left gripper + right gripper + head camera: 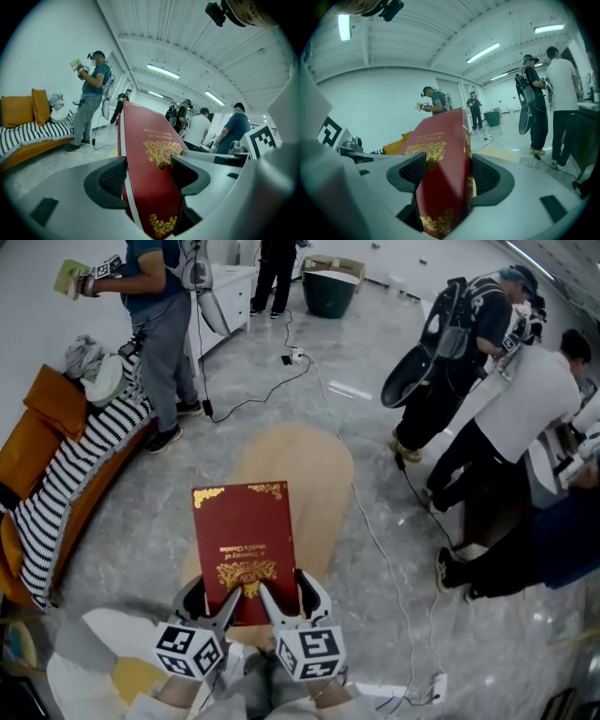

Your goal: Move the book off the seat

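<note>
Pinching the near edge of the red book (244,535) side by side, the left gripper (214,604) and the right gripper (284,604) each have their jaws pressed onto its front and back covers, just beside the gold emblem. The book extends away from the person over the near end of the tan oval seat (314,465) and seems lifted clear of it, though the steep head view leaves that uncertain. The seat stands on the grey marble floor (375,634), with a striped sofa (56,502) well apart on its left
</note>
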Demonstrator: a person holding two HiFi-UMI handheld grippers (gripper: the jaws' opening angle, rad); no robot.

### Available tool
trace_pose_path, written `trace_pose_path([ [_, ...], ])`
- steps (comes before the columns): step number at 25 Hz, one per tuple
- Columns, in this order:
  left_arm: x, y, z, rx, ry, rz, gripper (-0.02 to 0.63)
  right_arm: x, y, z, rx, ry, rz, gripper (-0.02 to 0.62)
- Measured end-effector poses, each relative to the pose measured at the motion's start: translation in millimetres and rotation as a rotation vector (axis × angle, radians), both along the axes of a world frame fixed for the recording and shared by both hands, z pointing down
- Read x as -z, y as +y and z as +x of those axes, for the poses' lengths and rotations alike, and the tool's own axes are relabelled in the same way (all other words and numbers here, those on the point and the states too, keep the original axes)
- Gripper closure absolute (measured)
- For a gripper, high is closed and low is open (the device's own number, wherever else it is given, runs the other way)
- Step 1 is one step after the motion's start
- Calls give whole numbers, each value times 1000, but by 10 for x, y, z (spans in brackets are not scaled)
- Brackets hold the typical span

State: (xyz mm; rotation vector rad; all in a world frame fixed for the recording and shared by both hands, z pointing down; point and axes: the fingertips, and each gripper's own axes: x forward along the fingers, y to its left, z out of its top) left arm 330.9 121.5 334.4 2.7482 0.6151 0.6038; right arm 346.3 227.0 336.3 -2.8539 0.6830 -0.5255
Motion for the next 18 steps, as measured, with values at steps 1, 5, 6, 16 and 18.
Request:
trace_pose_path([
  [1, -70, 24, 19, -6, -12, 6, 316, -75, 25, 14, -3, -14, 0, 284],
  [5, -349, 96, 118, -21, -51, 26, 316, -350, 100, 98, -18, -72, 0, 284],
  [6, -421, 101, 143, -21, -63, 26, 316, -422, 103, 124, -17, -85, -3, 284],
  [16, -1223, 140, 366, -20, -169, 33, 316, -1240, 142, 331, -23, -189, -5, 284],
  [18, -1402, 135, 373, -11, -195, 28, 316, -1418, 138, 350, -18, -208, 0, 284],
])
